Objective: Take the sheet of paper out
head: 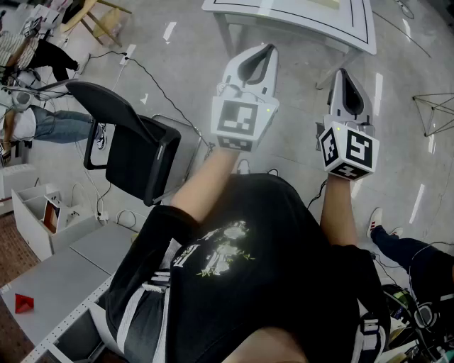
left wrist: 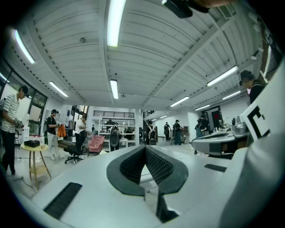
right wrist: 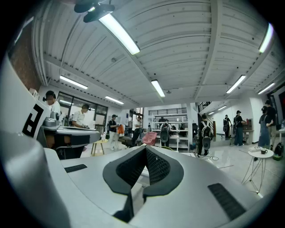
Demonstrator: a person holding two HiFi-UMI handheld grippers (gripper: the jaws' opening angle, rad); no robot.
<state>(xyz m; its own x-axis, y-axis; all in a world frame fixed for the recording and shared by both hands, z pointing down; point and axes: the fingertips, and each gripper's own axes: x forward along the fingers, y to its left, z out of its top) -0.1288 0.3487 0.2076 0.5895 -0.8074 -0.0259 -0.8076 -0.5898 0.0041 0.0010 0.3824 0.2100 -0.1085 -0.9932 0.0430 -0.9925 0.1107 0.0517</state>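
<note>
The left gripper (head: pixel 268 49) at 12 o'clock and the right gripper (head: pixel 342 74) at 1 o'clock are level, jaws pressed together on nothing. A white counter (head: pixel 305 18) stands beyond them at 12 o'clock; the sheet of paper cannot be made out in any view.

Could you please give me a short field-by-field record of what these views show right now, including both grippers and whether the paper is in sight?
left gripper: held level in the air, jaws together, nothing between them
right gripper: level beside the left one, jaws together, empty
sheet of paper: not visible in any view
white table: on the floor ahead of both grippers
black chair: to the person's left, unoccupied
task status: paper not yet touched
</note>
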